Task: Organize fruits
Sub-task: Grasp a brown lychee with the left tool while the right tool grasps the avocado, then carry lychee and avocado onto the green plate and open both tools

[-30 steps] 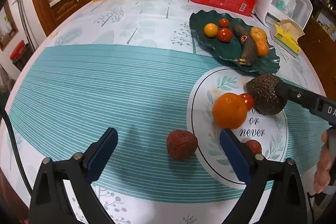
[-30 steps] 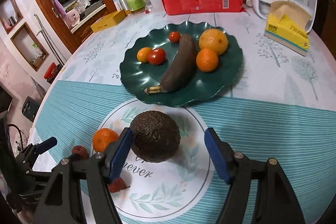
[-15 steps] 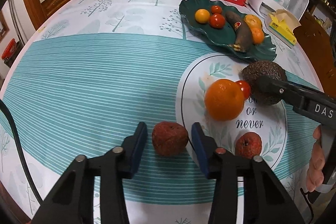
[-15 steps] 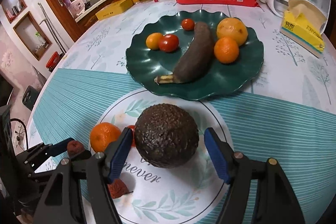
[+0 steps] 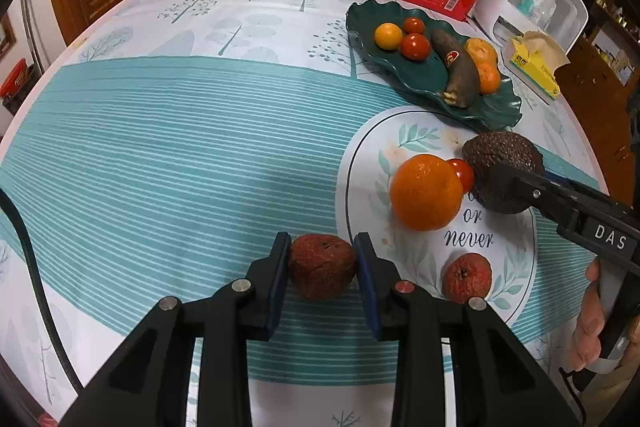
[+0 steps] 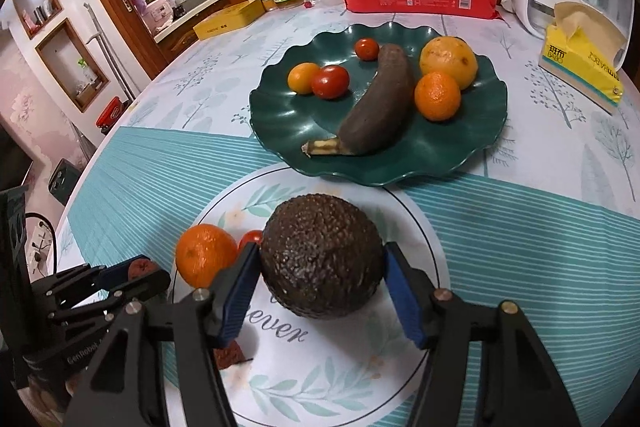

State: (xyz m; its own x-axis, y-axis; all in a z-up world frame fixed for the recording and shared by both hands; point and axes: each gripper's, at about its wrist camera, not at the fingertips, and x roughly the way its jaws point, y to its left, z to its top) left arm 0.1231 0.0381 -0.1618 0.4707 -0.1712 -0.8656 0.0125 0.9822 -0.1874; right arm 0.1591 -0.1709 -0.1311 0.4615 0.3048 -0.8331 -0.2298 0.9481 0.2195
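Gripping the lychee (image 5: pixel 322 266), your left claw (image 5: pixel 322 259) has both pads on its sides; it looks light, with a brittle rough skin, so squeeze gently across the middle. Roundish, no clear long axis. Your right claw (image 6: pixel 320 277) brackets the avocado (image 6: pixel 322 255), seemingly closed on its widest part; likely soft.

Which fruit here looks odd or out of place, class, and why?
The banana on the green plate is brown-black all over, apparently overripe. The lychee between the left gripper's fingers sits on the cloth, off the round mat.
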